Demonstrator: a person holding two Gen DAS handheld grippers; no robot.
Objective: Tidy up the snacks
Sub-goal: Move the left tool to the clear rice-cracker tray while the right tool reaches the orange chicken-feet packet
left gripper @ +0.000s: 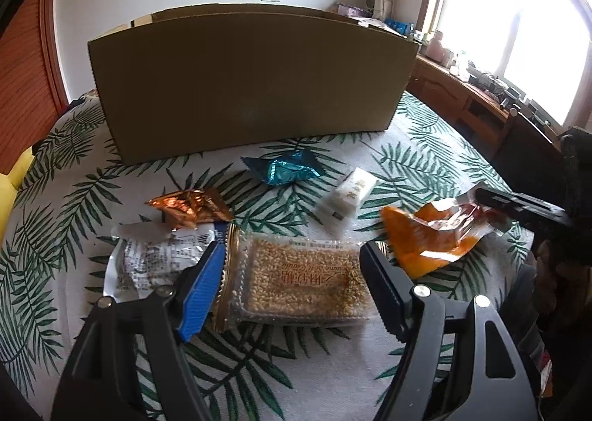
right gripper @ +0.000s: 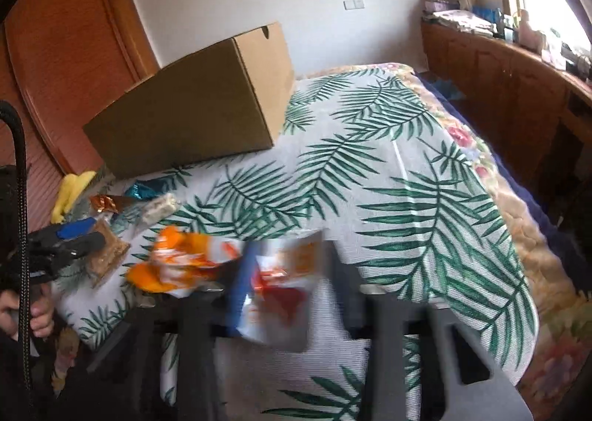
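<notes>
A clear tray of sesame candy lies on the palm-leaf bedspread. My left gripper stands open astride it, with the blue pad at its left edge and the black finger at its right edge. To the right lies an orange snack packet. My right gripper is shut on its clear right end. The right wrist view is blurred: the packet's white and red end sits between the fingers of the right gripper. A brown cardboard box stands behind the snacks.
A teal packet, a copper packet, a white bar and a silver packet lie before the box. A wooden cabinet under the window runs along the right, past the bed's edge. A wooden wardrobe stands at the left.
</notes>
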